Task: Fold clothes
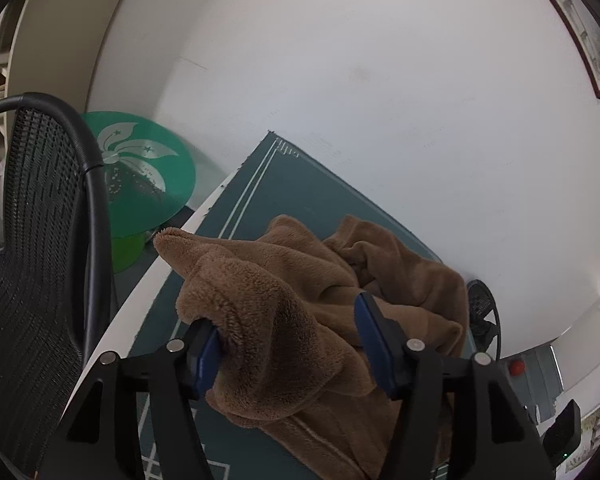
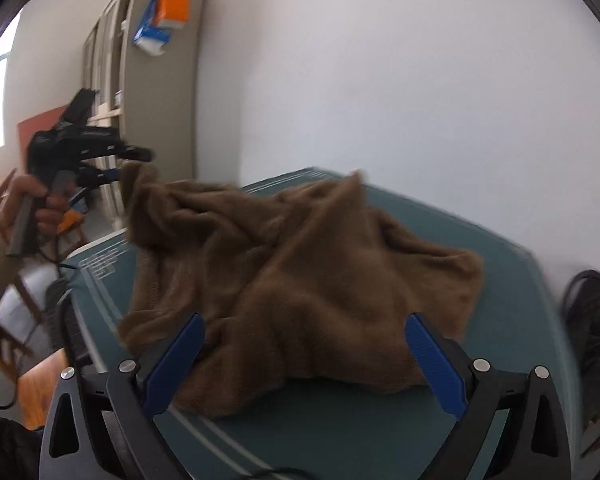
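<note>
left tongs [image 1: 288, 344] clamping brown fleece garment [image 2: 300, 280], right tongs [image 2: 304, 360] spread wide, empty

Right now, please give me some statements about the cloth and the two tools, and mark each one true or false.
1. The left tool holds a part of the brown fleece garment. True.
2. The right tool is shut on the garment. False: its fingers stand wide open and grip nothing.
3. The garment lies neatly folded. False: it is crumpled, with one end lifted.
4. The garment rests on a green mat. True.
5. A black mesh chair stands beside the table. True.
</note>
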The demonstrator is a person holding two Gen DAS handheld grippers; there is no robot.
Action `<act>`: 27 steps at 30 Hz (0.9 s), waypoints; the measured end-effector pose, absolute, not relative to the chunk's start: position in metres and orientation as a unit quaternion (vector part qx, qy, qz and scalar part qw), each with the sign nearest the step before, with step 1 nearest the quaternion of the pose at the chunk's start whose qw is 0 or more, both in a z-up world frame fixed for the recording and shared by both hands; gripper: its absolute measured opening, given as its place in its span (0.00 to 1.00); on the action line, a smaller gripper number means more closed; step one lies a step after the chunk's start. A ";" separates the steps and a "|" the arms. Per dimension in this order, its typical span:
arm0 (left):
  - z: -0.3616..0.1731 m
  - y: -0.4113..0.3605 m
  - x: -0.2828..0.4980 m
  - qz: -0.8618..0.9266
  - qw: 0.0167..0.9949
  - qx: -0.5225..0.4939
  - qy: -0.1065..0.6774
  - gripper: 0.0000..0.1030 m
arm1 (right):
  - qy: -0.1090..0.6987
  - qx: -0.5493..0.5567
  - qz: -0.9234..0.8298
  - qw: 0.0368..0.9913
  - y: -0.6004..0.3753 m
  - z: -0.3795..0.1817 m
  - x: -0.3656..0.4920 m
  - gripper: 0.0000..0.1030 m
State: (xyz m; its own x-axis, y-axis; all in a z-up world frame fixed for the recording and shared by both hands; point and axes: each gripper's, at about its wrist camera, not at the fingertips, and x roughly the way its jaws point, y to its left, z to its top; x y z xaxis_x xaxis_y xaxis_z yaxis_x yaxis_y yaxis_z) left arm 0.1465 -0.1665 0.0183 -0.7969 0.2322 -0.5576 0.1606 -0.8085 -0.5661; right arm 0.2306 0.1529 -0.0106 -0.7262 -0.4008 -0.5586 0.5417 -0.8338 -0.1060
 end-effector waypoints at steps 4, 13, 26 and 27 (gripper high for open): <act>0.000 -0.172 0.140 0.884 0.017 -0.336 -0.324 0.76 | 0.136 0.298 -0.915 0.235 0.123 -0.027 0.216 0.99; -0.043 -0.180 0.133 0.852 0.030 -0.380 -0.358 0.77 | 0.189 0.303 -0.934 0.032 0.155 -0.045 0.161 0.99; -0.053 -0.157 0.096 0.843 0.045 -0.398 -0.359 0.78 | 0.161 0.248 -0.953 0.066 0.238 -0.029 0.183 0.99; -0.052 -0.157 0.095 0.843 0.043 -0.398 -0.359 0.78 | 0.180 0.229 -0.952 0.095 0.229 -0.026 0.194 0.99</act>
State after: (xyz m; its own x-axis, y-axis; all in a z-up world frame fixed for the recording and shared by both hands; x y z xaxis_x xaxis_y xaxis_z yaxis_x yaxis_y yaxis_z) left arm 0.0952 -0.1566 -0.0522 -0.6797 0.3586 -0.6399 0.2132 -0.7381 -0.6401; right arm 0.1944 0.2292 -0.0258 -0.8766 -0.0986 -0.4709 0.2638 -0.9170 -0.2991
